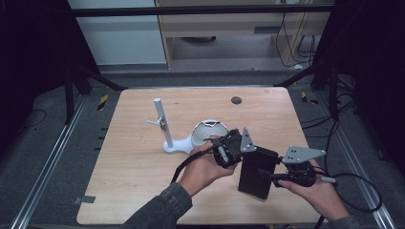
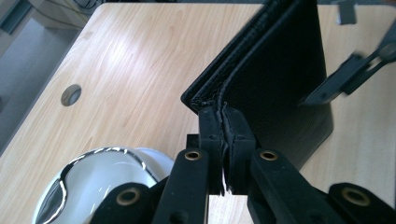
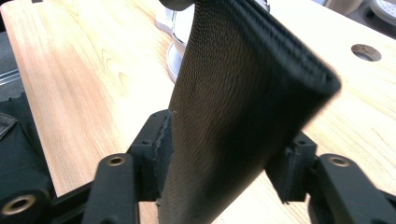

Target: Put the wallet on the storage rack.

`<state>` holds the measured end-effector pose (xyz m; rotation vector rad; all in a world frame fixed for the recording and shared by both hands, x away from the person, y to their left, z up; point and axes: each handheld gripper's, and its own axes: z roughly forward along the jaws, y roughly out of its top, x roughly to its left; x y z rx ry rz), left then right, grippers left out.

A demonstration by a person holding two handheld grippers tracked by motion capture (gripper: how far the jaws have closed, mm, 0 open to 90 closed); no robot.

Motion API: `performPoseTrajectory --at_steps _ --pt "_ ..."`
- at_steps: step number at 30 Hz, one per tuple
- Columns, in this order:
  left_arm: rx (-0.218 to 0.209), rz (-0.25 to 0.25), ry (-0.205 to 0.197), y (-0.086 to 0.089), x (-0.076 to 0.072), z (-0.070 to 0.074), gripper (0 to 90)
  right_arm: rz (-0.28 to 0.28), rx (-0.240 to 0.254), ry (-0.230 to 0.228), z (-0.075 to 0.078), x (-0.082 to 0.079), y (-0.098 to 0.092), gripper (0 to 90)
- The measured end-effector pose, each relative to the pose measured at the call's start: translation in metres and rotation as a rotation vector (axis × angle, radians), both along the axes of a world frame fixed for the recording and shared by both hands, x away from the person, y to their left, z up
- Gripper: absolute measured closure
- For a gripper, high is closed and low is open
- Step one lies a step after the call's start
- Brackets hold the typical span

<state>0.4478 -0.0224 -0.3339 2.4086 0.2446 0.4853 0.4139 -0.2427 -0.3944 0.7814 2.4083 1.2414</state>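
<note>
A black wallet (image 1: 258, 171) hangs upright above the table's front right part. My left gripper (image 1: 242, 153) is shut on its top left corner; in the left gripper view the jaws (image 2: 224, 126) pinch the stitched edge of the wallet (image 2: 275, 79). My right gripper (image 1: 265, 174) reaches in from the right at mid height. One of its fingers (image 2: 331, 84) lies against the wallet's face. In the right gripper view the wallet (image 3: 243, 93) spans the whole gap of that gripper (image 3: 226, 149), with both pads against it.
A white stand with an upright post (image 1: 165, 129) and a glossy white curved shell (image 1: 207, 131) sit just behind the left hand. The shell (image 2: 107, 172) lies close under the left gripper. A round cable hole (image 1: 236, 100) marks the table's far side.
</note>
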Motion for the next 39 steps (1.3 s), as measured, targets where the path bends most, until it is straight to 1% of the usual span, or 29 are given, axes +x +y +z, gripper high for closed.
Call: performPoseTrajectory --at_steps 1,2,7,8,9,10,13,14,15,16,18,19,20,23,24,25,26,27,28,29,30,31,32,33,34,35,36,38,39 --pt "0.003 -0.003 -0.002 -0.001 -0.001 0.000 87.1 0.005 -0.004 0.004 0.000 0.000 0.002 49.3" --pt "0.012 -0.004 -0.015 -0.003 -0.004 0.000 87.1 0.004 -0.012 0.001 -0.001 0.001 0.006 51.9" --pt "0.004 0.002 -0.012 -0.003 -0.004 0.000 87.1 -0.001 -0.004 0.004 -0.002 0.003 0.008 56.4" --pt "-0.001 0.002 -0.006 -0.002 -0.004 0.000 86.9 0.005 0.000 0.010 -0.002 0.004 0.009 60.4" --pt "-0.001 0.002 -0.006 -0.002 -0.004 0.000 86.7 0.005 0.000 0.010 -0.002 0.004 0.009 60.4" --pt "-0.006 0.005 0.004 -0.001 -0.003 0.000 86.3 0.011 0.013 0.024 -0.001 0.004 0.009 63.6" --pt "-0.012 0.018 -0.002 0.001 -0.002 0.001 83.4 0.013 0.022 0.039 0.000 0.004 0.009 66.6" --pt "-0.025 0.033 -0.006 0.003 -0.002 0.001 80.6 0.013 0.029 0.045 0.000 0.004 0.009 67.6" --pt "-0.039 0.055 -0.005 0.006 0.000 0.001 65.1 0.005 0.033 0.036 0.002 0.003 0.009 69.6" --pt "-0.039 0.055 -0.005 0.006 0.000 0.001 60.5 0.005 0.033 0.036 0.002 0.003 0.009 69.6" --pt "-0.057 0.069 -0.006 0.011 0.001 0.001 58.4 -0.003 0.036 0.029 0.003 0.003 0.007 70.9" --pt "-0.068 0.079 -0.013 0.014 0.001 0.001 54.1 -0.007 0.034 0.026 0.004 0.003 0.007 71.0" --pt "-0.078 0.103 -0.006 0.019 0.002 -0.001 44.6 -0.012 0.033 0.024 0.005 0.004 0.006 71.1" --pt "-0.084 0.118 -0.003 0.025 0.002 -0.004 36.4 -0.015 0.027 0.023 0.006 0.004 0.006 71.2" --pt "-0.088 0.127 0.004 0.028 0.001 -0.005 36.4 -0.014 0.025 0.021 0.007 0.004 0.006 71.3" --pt "-0.098 0.140 0.013 0.031 0.001 -0.007 33.6 -0.015 0.022 0.021 0.007 0.004 0.007 71.3" --pt "-0.115 0.160 0.037 0.039 -0.002 -0.011 27.3 -0.024 0.021 0.012 0.009 0.004 0.008 71.4" --pt "-0.115 0.160 0.037 0.039 -0.002 -0.011 24.1 -0.029 0.021 0.004 0.010 0.004 0.008 71.6" --pt "-0.120 0.174 0.045 0.043 -0.004 -0.013 24.1 -0.029 0.021 0.004 0.010 0.004 0.008 71.6" --pt "-0.129 0.192 0.046 0.048 -0.006 -0.015 16.2 -0.035 0.021 -0.007 0.014 0.003 0.010 71.6" --pt "-0.162 0.218 0.075 0.059 -0.009 -0.021 14.3 -0.037 0.023 -0.012 0.015 0.003 0.010 71.6" --pt "-0.162 0.218 0.075 0.059 -0.009 -0.021 12.3 -0.037 0.023 -0.012 0.015 0.003 0.010 71.6" --pt "-0.173 0.234 0.099 0.065 -0.010 -0.024 12.3 -0.044 0.023 -0.016 0.017 0.003 0.011 71.6" --pt "-0.179 0.244 0.112 0.069 -0.011 -0.027 9.3 -0.051 0.026 -0.027 0.020 0.002 0.013 71.6" --pt "-0.194 0.260 0.123 0.076 -0.013 -0.030 8.3 -0.054 0.025 -0.033 0.022 0.002 0.014 71.6" --pt "-0.208 0.268 0.125 0.080 -0.014 -0.032 7.8 -0.060 0.026 -0.045 0.025 0.001 0.016 71.6" --pt "-0.221 0.257 0.112 0.085 -0.013 -0.035 7.4 -0.062 0.025 -0.052 0.027 0.001 0.017 71.6" --pt "-0.237 0.284 0.136 0.094 -0.015 -0.038 7.0 -0.070 0.025 -0.068 0.033 0.000 0.021 71.6" --pt "-0.235 0.297 0.143 0.099 -0.017 -0.040 7.0 -0.074 0.025 -0.075 0.036 0.000 0.023 71.7"
